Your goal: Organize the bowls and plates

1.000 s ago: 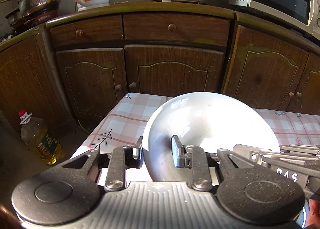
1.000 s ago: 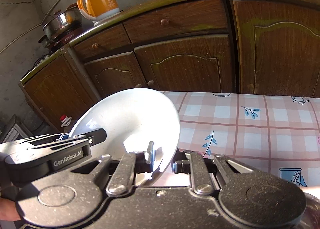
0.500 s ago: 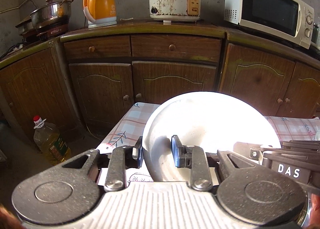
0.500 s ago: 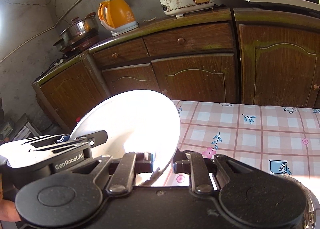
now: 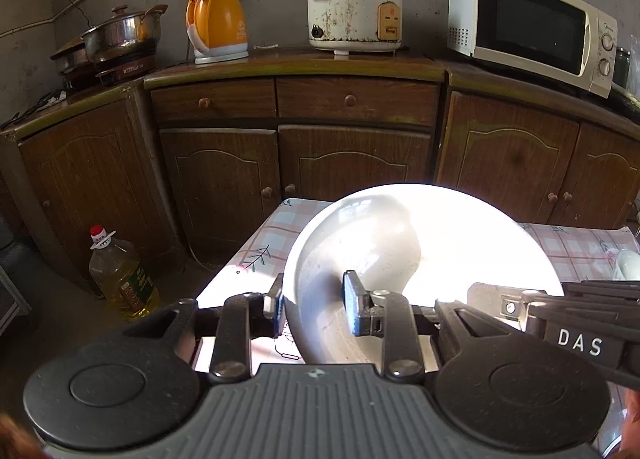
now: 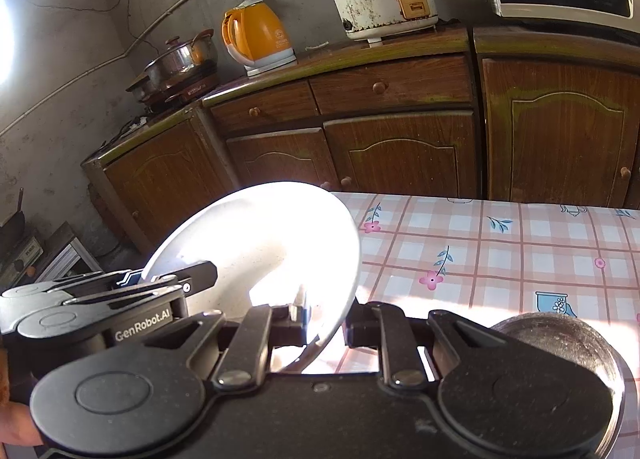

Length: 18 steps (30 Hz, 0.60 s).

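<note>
A large white bowl (image 5: 420,243) is held up off the checked tablecloth (image 5: 272,235) by both grippers. My left gripper (image 5: 314,303) is shut on its near left rim, one finger outside and one inside. My right gripper (image 6: 326,319) is shut on its right rim; the bowl (image 6: 272,235) is tilted there with its inside facing left. The left gripper's body (image 6: 100,307) shows at the left of the right wrist view, and the right gripper's body (image 5: 568,319) shows at the right of the left wrist view. A metal bowl (image 6: 568,343) sits on the table at the lower right.
Brown wooden cabinets (image 5: 352,155) stand behind the table. On the counter are an orange kettle (image 5: 216,27), a white rice cooker (image 5: 356,15), a microwave (image 5: 532,27) and steel pots (image 5: 120,39). An oil bottle (image 5: 120,279) stands on the floor at the left.
Both grippers have lifted the white bowl higher and tilted upward; more of the counter and its appliances is in view. The grips on the rim are unchanged.
</note>
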{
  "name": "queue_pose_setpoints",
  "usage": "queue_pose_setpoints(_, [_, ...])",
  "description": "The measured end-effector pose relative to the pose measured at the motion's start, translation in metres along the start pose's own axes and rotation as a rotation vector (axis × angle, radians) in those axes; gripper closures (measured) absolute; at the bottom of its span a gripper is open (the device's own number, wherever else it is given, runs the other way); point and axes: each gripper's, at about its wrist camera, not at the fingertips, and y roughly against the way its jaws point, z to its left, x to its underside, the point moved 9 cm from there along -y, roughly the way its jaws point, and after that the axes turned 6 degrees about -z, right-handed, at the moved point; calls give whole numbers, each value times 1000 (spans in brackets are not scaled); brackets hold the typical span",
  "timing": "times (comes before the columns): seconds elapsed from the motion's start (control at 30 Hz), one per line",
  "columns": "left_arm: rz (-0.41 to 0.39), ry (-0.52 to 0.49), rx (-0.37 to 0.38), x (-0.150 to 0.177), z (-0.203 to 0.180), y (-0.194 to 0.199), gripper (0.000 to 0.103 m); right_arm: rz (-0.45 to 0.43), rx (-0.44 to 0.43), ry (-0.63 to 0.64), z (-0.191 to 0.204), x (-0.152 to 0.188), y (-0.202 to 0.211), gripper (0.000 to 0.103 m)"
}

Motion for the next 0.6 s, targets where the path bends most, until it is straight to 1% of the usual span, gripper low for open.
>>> queue_pose_setpoints(0.4, [-8, 9, -21, 16, 0, 33, 75, 4, -13, 4, 12, 19, 33, 83])
queue_pose_setpoints(0.6, [-4, 18, -25, 24, -4, 41, 74, 6, -7, 18, 15, 31, 47, 83])
